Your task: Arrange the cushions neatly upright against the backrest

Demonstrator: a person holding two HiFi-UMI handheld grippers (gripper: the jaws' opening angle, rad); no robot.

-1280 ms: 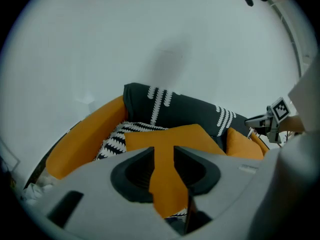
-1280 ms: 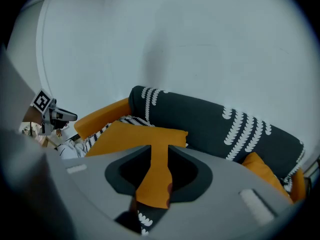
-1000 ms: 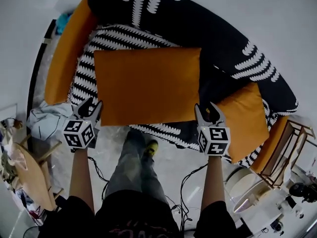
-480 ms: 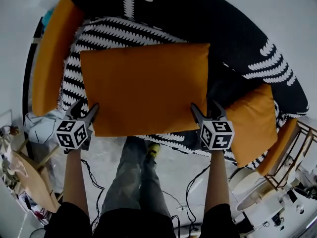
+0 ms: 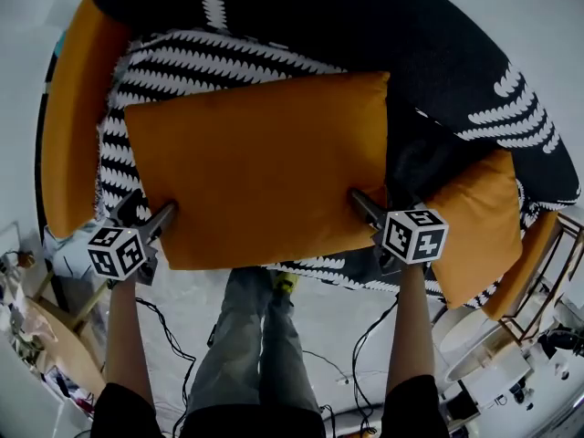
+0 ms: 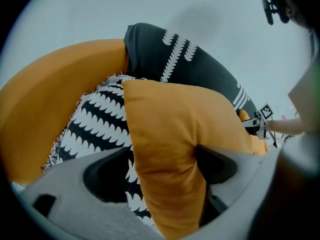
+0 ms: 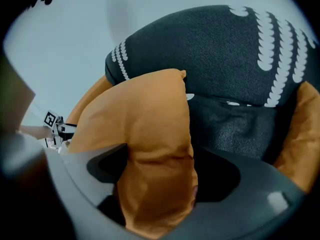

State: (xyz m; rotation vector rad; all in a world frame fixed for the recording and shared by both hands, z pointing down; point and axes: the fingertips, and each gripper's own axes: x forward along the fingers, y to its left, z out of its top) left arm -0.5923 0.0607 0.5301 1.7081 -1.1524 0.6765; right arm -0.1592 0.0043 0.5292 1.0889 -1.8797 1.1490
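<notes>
We see the orange cushion (image 5: 255, 167) just in front of the sofa backrest (image 5: 365, 26), long axis running along it; left tongs (image 5: 153, 210) and right tongs (image 5: 376, 210) opening, its near corners between them.

— What colour is the big cushion (image 5: 260, 167)?
— Plain orange, with no pattern. The smaller cushion (image 5: 474, 222) to its right is the same orange.
— And the sofa?
— Its backrest (image 5: 383, 26) is black with a few white scalloped stripes. The seat cover (image 5: 201, 67) carries that motif in dense black-and-white rows. The armrest (image 5: 73, 117) is plain orange.
</notes>
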